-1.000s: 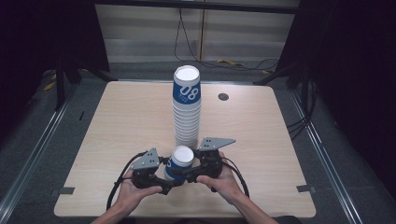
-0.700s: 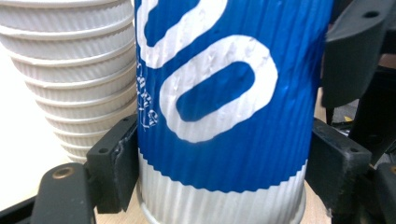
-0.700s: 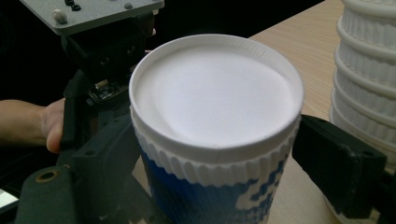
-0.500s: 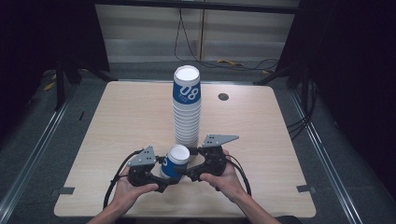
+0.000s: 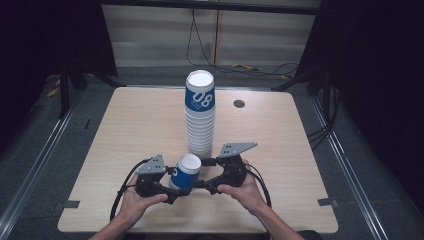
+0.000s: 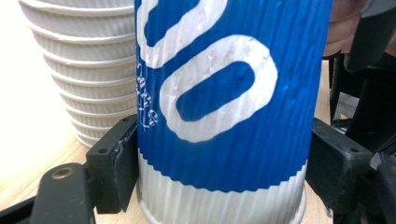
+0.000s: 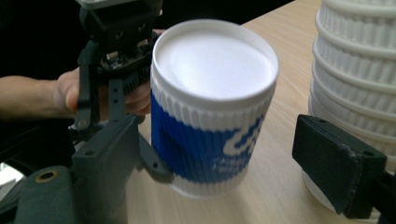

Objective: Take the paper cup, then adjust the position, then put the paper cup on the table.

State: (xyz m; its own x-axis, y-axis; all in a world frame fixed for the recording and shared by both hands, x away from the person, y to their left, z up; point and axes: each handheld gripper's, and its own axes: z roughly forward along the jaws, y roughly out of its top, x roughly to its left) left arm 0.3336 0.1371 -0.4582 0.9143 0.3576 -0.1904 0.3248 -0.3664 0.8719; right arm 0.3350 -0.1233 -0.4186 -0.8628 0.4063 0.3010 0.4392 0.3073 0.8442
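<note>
Dim room, dark curtains either side, pale wooden table [image 5: 125,130] lit in the middle; tall stack of cups [image 5: 200,117] standing upright at centre, well back from the near edge; single blue-and-white cup [image 5: 185,171] upright on the table just in front of the stack's foot, between the two hands; long axis vertical, white bottom uppermost, so seemingly upside down

Left gripper [image 6: 219,168] closed on the cup low down, black pads pressed against the ribbed wall on both sides, seen close in the left gripper view; in the high view sitting just left of the cup [image 5: 165,182]

Right gripper [image 7: 233,163] with jaws standing wide, having just been opening; cup between them in the right gripper view but nearer one jaw, clear of the far pad, so not gripped; in the high view just right of the cup [image 5: 206,175]

Key relation: cup lying directly between both grippers, held by the left alone, the stack touching or nearly touching behind it; cannot tell which; judged that any lift has to go straight up or toward the near edge to avoid knocking the stack

Open room: broad bare table to left and right, a small dark disc [image 5: 239,103] far back on the right, well apart; near edge close behind the hands, so little space for drawing back
</note>
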